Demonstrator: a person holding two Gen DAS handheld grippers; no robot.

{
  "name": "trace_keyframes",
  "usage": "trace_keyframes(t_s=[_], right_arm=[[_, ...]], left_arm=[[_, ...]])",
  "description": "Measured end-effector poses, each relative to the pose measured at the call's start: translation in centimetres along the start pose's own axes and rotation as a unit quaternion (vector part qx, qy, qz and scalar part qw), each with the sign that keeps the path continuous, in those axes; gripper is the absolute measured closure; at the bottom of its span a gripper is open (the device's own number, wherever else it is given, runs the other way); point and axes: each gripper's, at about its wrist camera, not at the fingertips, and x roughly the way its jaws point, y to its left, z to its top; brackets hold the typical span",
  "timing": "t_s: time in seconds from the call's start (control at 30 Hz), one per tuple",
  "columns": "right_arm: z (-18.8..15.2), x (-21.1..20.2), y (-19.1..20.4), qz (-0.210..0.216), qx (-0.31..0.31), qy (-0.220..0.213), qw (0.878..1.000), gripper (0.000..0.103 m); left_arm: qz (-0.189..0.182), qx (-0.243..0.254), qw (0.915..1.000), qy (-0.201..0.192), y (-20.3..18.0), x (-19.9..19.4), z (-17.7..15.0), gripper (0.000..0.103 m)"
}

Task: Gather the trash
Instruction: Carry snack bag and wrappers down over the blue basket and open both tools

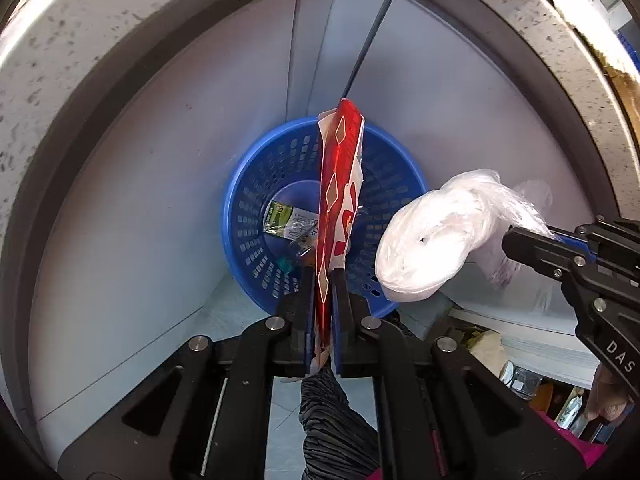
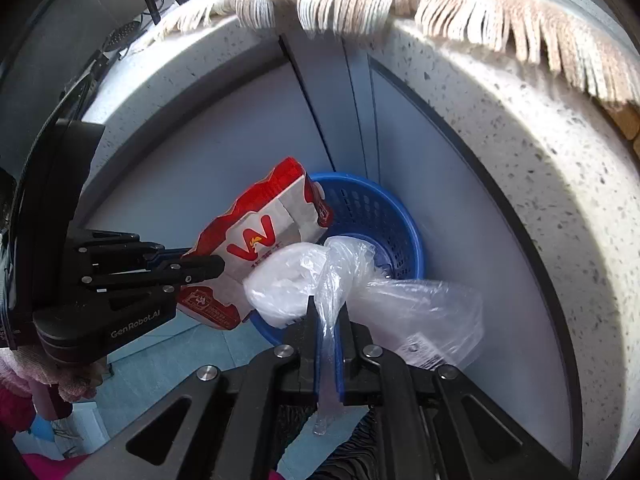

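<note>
My left gripper [image 1: 323, 276] is shut on a red and white paper bag [image 1: 340, 184], which hangs edge-on over a blue perforated basket [image 1: 256, 216] on the floor. The right wrist view shows the bag's flat face [image 2: 260, 236] with the left gripper [image 2: 218, 266] pinching its lower corner. My right gripper [image 2: 328, 304] is shut on the twisted neck of a clear plastic bag [image 2: 288, 280] holding something white, just above the basket's rim [image 2: 408, 236]. From the left wrist view the plastic bag [image 1: 432, 240] hangs at the basket's right edge, held by the right gripper [image 1: 510, 240]. A green wrapper [image 1: 286, 220] lies inside the basket.
The basket stands in a corner of pale grey cabinet panels [image 1: 160, 160] under a speckled stone counter [image 2: 540, 160]. A fringed beige cloth [image 2: 440, 4] hangs over the counter edge. A dark thin rod [image 1: 372, 28] leans in the corner. Boxes and packets [image 1: 520, 380] sit low right.
</note>
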Motion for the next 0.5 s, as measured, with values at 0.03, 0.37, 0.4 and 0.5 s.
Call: trace_keyframes(t_s=[0.03,0.37,0.4,0.5], right_arm=[[0.1,0.1,0.0,-0.001,0.001,0.001,1.000,0.100],[1.6,1.6,1.2,-0.003,0.005,0.005,1.000,0.097],[1.8,1.6,1.3,-0.003,0.005,0.004,1.000,0.096],[2.0,1.6,1.4,-0.003,0.002,0.002,1.000,0.092]], left_arm=[[0.002,0.001,1.0000,0.000,-0.2,0.0,-0.3,0.097],[0.021,-0.007,0.9997,0.007,-0.3,-0.2,0.0,0.091],[0.023,-0.006,0.9997,0.007,-0.3,-0.2,0.0,0.091],[0.027,-0.003,0.9996,0.005,-0.5,-0.5,-0.1,0.082]])
